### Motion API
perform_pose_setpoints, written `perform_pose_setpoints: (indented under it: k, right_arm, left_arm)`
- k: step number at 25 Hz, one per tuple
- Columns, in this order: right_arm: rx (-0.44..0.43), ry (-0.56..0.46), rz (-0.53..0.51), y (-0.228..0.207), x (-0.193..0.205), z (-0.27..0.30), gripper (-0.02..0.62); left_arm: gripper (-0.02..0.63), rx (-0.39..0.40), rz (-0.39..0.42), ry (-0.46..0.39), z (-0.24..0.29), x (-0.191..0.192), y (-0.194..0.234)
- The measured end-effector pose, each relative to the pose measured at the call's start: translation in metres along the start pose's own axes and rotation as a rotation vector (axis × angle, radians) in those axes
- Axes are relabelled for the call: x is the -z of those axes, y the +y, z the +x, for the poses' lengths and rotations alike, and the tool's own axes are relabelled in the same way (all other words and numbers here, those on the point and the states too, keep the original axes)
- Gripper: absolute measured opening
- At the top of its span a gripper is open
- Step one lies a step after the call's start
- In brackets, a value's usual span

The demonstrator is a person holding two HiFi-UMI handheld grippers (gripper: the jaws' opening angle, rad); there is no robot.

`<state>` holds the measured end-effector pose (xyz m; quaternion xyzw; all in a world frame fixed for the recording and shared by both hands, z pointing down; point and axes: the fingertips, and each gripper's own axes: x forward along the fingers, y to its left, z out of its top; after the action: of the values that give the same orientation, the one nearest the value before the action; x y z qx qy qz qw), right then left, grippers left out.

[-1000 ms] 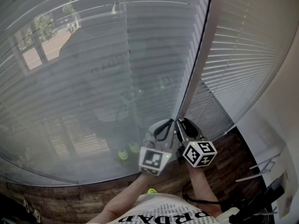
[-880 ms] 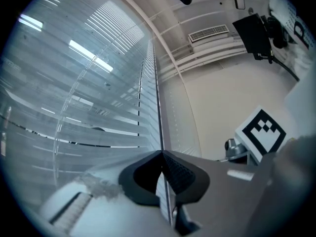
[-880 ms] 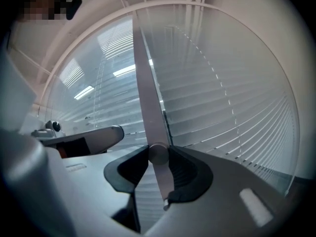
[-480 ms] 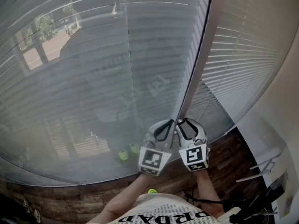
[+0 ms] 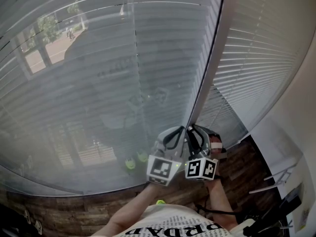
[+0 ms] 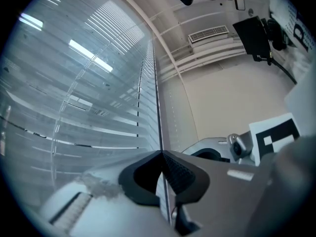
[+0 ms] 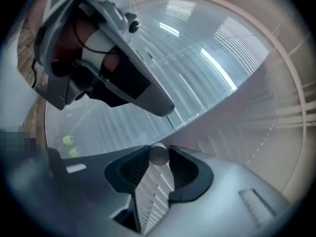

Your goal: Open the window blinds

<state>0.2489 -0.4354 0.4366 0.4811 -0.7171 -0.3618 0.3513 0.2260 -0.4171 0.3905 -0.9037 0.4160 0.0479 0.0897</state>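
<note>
Grey slatted blinds (image 5: 98,83) cover the big window, and a second blind (image 5: 266,58) hangs to the right. A thin dark cord (image 5: 207,63) runs down the gap between them to both grippers. My left gripper (image 5: 178,130) is shut on this cord (image 6: 157,93), pads (image 6: 180,174) meeting around it. My right gripper (image 5: 195,131) sits close beside it on the right. In the right gripper view a clear tilt wand (image 7: 158,155) lies between the right gripper's (image 7: 159,158) pads, which touch it on both sides as the jaws are closing. The left gripper (image 7: 163,106) shows above.
Dark wooden floor (image 5: 74,211) lies below the window. A pale wall (image 5: 301,122) stands at the right, with black gear (image 5: 276,216) near its foot. Two small green things (image 5: 129,164) sit low by the glass. An air vent (image 6: 210,33) is overhead.
My right gripper has rolled about its own line, its marker cube turning and sinking slightly toward the left one. The left gripper has stayed still on the cord.
</note>
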Motion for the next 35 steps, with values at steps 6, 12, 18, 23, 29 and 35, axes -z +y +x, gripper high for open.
perform_pose_setpoints:
  k: [6, 12, 18, 23, 29, 35]
  right_arm:
    - [0.009, -0.006, 0.049, -0.001, 0.0, 0.0, 0.129]
    - [-0.002, -0.021, 0.19, -0.003, 0.001, 0.0, 0.129]
    - [-0.03, -0.05, 0.371, -0.006, 0.002, 0.0, 0.129]
    - [-0.04, -0.067, 0.51, -0.007, 0.004, -0.001, 0.129]
    - [-0.065, -0.098, 0.683, -0.009, 0.006, -0.001, 0.13]
    - [-0.071, -0.116, 0.798, -0.011, 0.008, -0.001, 0.129]
  left_arm:
    - [-0.006, -0.001, -0.005, 0.006, 0.0, 0.001, 0.0]
    - [-0.006, 0.001, -0.007, 0.005, -0.001, 0.002, 0.0]
    - [-0.006, -0.006, -0.012, 0.001, -0.002, 0.001, 0.002]
    - [-0.008, -0.009, -0.01, -0.001, -0.003, 0.001, 0.003]
    - [-0.006, -0.009, -0.006, 0.003, -0.005, 0.002, 0.004]
    - [-0.006, -0.008, 0.001, 0.004, -0.006, 0.0, 0.004]
